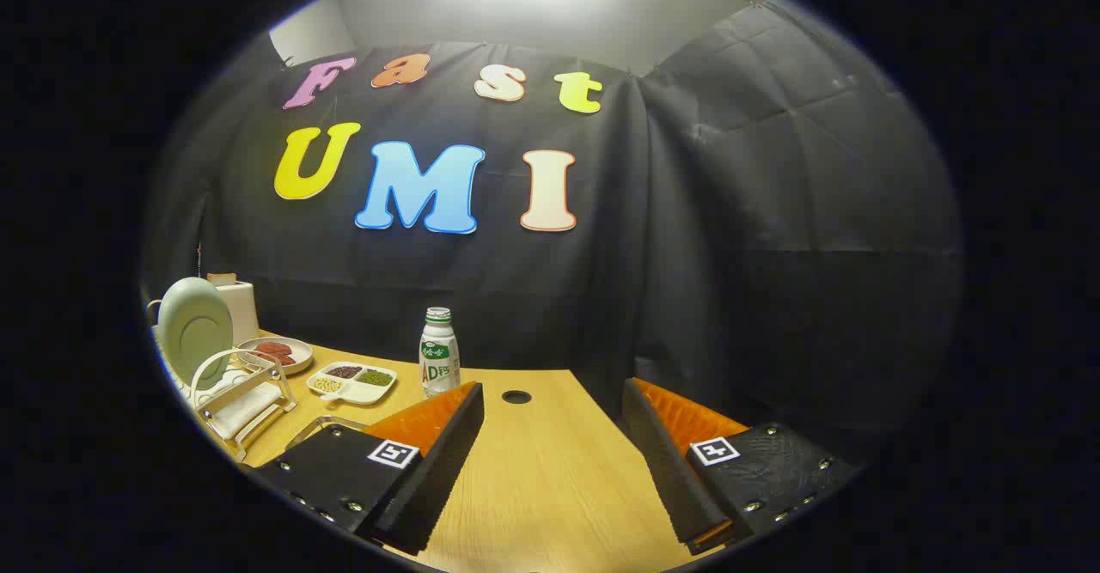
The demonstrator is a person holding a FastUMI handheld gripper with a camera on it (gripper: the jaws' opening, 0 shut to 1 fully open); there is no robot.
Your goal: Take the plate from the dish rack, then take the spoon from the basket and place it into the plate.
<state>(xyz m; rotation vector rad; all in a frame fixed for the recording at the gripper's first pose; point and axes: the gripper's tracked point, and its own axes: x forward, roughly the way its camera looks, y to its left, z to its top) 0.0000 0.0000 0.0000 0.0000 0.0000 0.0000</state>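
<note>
Wooden table [550, 470] in a dark booth, gripper [554, 435] hanging spread wide with nothing between its fingers. The plate [196, 329] stands upright in the dish rack [241, 397], well off to the left. I'd swing over and pinch its top rim, then lift straight up. Can't make out the spoon or basket, the rack's far side is cut off

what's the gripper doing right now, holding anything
gripper: open, jaws wide apart over bare wooden table, holding nothing; the pale green plate stands in the dish rack.
</note>
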